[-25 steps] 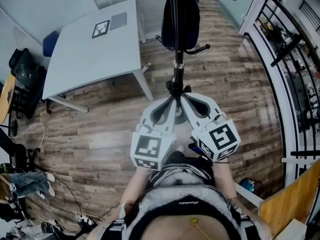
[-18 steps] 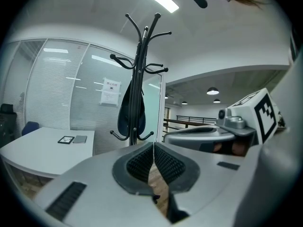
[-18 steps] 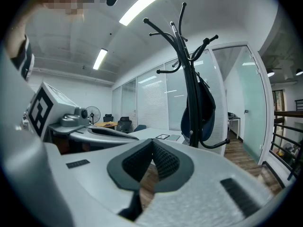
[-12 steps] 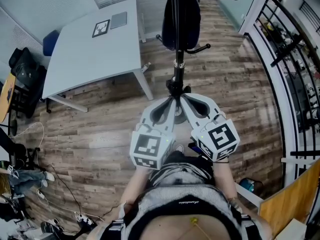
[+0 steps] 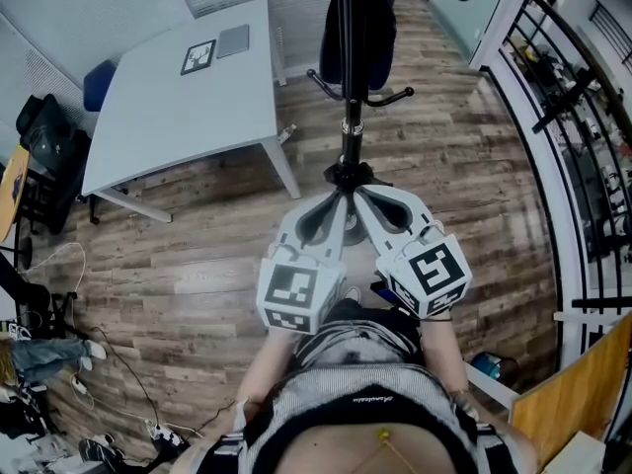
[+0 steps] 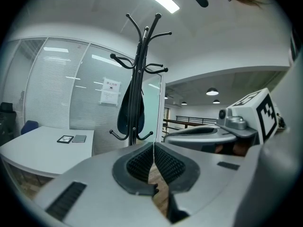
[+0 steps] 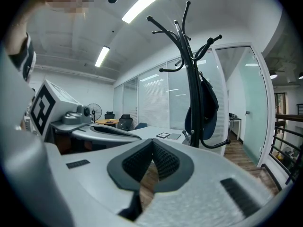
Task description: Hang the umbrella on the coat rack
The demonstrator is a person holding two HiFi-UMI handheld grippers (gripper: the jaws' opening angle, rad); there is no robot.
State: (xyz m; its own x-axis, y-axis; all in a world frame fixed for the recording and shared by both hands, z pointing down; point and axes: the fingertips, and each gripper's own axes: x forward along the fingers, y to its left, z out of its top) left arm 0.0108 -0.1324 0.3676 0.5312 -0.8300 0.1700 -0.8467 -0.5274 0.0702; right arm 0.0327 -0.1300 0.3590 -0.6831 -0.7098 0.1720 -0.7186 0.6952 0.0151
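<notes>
A black coat rack (image 5: pixel 348 77) stands on the wood floor just ahead of me. A dark folded umbrella (image 5: pixel 373 28) hangs from one of its upper hooks, down along the pole. The umbrella (image 6: pixel 129 109) also shows in the left gripper view, and the umbrella (image 7: pixel 204 109) in the right gripper view. My left gripper (image 5: pixel 338 197) and right gripper (image 5: pixel 359 196) are held side by side, tips close together near the rack's pole, short of it. Both are shut with nothing between the pads. In their own views the left gripper (image 6: pixel 153 150) and right gripper (image 7: pixel 152 148) have jaws pressed together.
A white table (image 5: pixel 188 97) with a framed picture (image 5: pixel 198 56) and a tablet (image 5: pixel 234 39) stands to the left. A black railing (image 5: pixel 578 176) runs along the right. Bags and cables (image 5: pixel 49 363) lie at the left edge. A glass partition (image 6: pixel 71 89) stands behind the rack.
The hanging umbrella has swung slightly on its hook. Both grippers have stayed where they were.
</notes>
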